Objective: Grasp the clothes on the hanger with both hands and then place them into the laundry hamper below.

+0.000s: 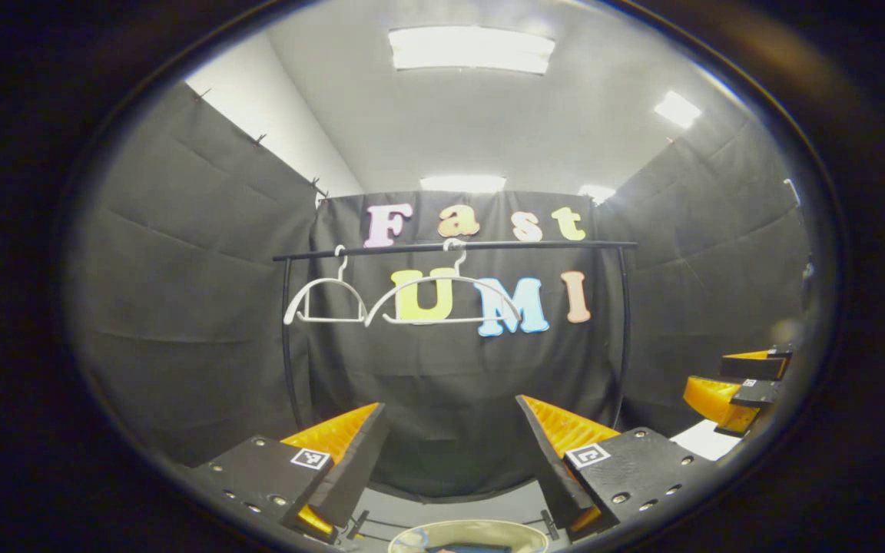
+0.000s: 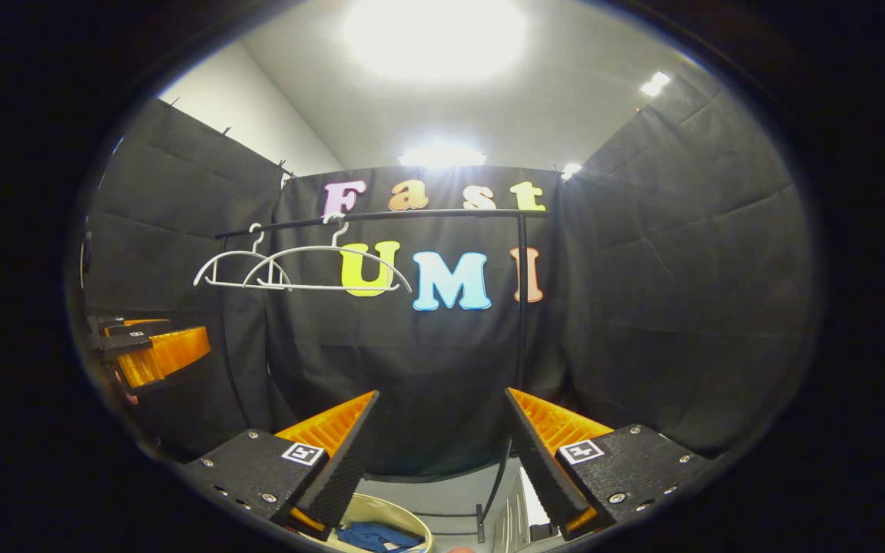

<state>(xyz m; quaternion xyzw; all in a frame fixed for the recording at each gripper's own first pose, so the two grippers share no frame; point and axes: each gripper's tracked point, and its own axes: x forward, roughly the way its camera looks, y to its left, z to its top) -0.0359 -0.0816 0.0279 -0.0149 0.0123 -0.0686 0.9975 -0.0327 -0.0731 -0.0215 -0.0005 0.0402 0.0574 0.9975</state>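
Hangers (image 1: 404,301) on the rail (image 1: 454,247) hang bare in the left gripper view; my left tool (image 1: 454,453) gapes wide, holding nothing; in the right gripper view my right tool (image 2: 442,453) stands wide too, blue clothes (image 2: 372,535) already lying in the hamper (image 2: 404,516) below; little seems left, I judge.

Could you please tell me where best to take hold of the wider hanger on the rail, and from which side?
Probably the straight bottom bar of the hanger, approached from the front: it hangs bare and face-on from the rail, so that horizontal bar offers a slim, level, unobstructed grip.
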